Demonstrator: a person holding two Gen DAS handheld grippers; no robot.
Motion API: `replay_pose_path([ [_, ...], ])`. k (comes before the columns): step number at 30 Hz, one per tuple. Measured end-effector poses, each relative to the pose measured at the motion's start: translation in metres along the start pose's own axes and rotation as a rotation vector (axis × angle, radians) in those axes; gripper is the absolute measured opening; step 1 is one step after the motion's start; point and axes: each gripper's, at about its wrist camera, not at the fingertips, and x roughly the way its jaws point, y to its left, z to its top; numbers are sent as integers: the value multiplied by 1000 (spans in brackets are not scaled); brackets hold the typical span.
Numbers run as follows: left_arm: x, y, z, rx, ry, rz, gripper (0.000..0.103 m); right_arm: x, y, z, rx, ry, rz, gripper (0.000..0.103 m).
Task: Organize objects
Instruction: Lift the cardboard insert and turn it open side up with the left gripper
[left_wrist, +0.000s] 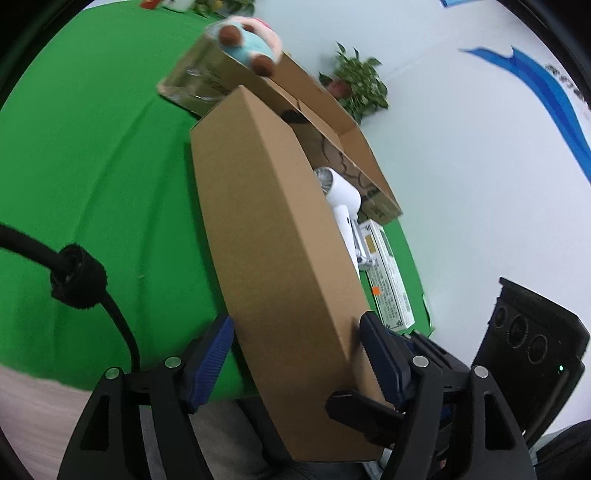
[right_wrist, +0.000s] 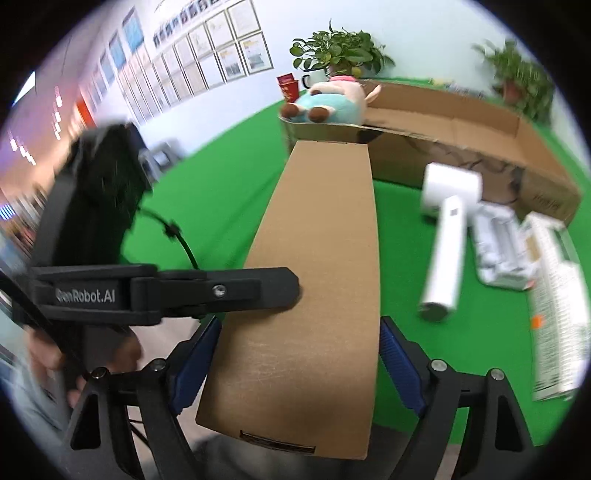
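Observation:
A long flat brown cardboard box (left_wrist: 273, 240) lies between the fingers of both grippers. My left gripper (left_wrist: 295, 339) spans its near end, and the right pad looks in contact with it. My right gripper (right_wrist: 299, 343) holds the same box (right_wrist: 317, 258) between its blue pads (right_wrist: 400, 365). The left gripper's black finger (right_wrist: 221, 290) lies across the box top in the right wrist view. A white hair dryer (right_wrist: 443, 240) lies on the green cloth (right_wrist: 207, 177) to the right. A plush toy (right_wrist: 332, 99) sits on the corner of a large open carton (right_wrist: 461, 125).
White packaged boxes (right_wrist: 554, 295) lie right of the dryer. Potted plants (right_wrist: 340, 48) and a red box (right_wrist: 288, 86) stand at the back by the wall. A black device (left_wrist: 532, 350) stands off the table's right edge in the left wrist view.

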Motion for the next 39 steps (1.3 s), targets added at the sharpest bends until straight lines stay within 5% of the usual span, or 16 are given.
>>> replay_pose_path([
  [8, -43, 25, -11, -89, -69, -5, 68, 15, 12, 5, 69, 28, 243, 83],
  [20, -42, -18, 2, -17, -47, 162, 64, 20, -11, 7, 188, 54, 389, 84],
  [31, -27, -57, 6, 62, -25, 184, 58, -21, -16, 6, 60, -13, 203, 87],
  [39, 1, -75, 2, 103, 1, 197, 54, -20, -13, 5, 17, 8, 161, 87],
])
